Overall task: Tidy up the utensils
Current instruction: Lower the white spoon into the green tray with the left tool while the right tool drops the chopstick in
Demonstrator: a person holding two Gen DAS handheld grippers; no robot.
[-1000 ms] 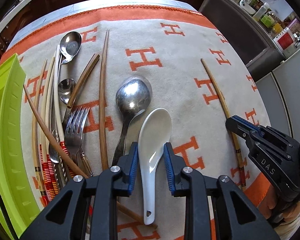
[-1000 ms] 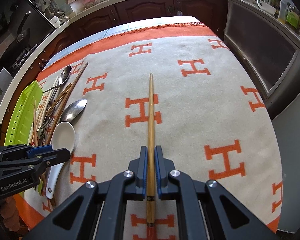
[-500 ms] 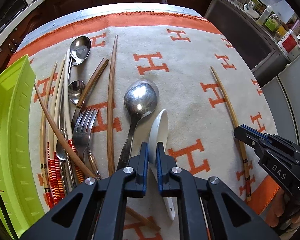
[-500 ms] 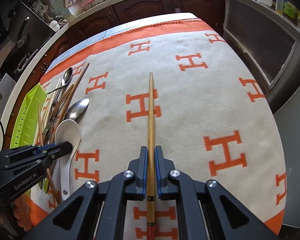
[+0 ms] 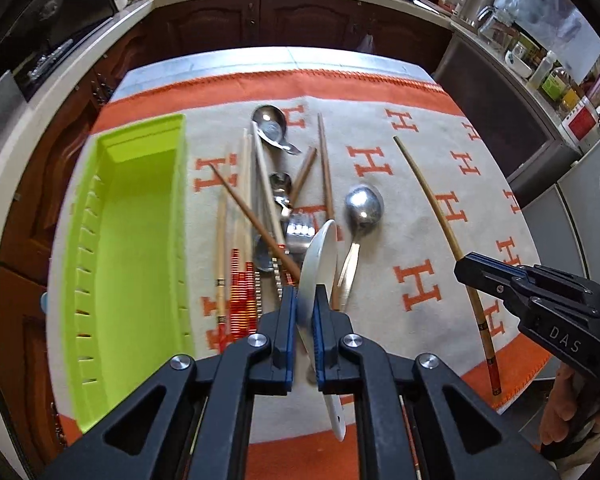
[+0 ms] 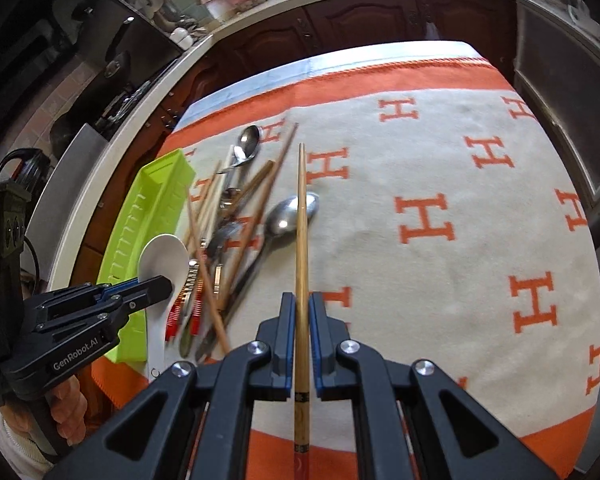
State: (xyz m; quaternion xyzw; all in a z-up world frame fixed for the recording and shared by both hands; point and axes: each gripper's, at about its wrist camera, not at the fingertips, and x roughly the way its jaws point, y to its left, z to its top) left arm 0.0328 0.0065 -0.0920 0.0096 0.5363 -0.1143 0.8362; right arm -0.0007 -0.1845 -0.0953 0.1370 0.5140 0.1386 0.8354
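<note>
Utensils [image 5: 276, 216] lie heaped on the blanket [image 5: 412, 208] just right of the green tray [image 5: 136, 240], which has nothing in it. My left gripper [image 5: 305, 308] is clamped on the white spoon [image 5: 320, 256], held on edge above the pile, I'd say so it can go to the tray. My right gripper [image 6: 302, 316] pinches a chopstick [image 6: 301, 224] near its decorated end, the tip pointing away over the steel spoon [image 6: 288, 216]. The orange-bordered blanket covers a table; dark kitchen cabinets [image 5: 300, 16] and a cluttered counter run behind.
</note>
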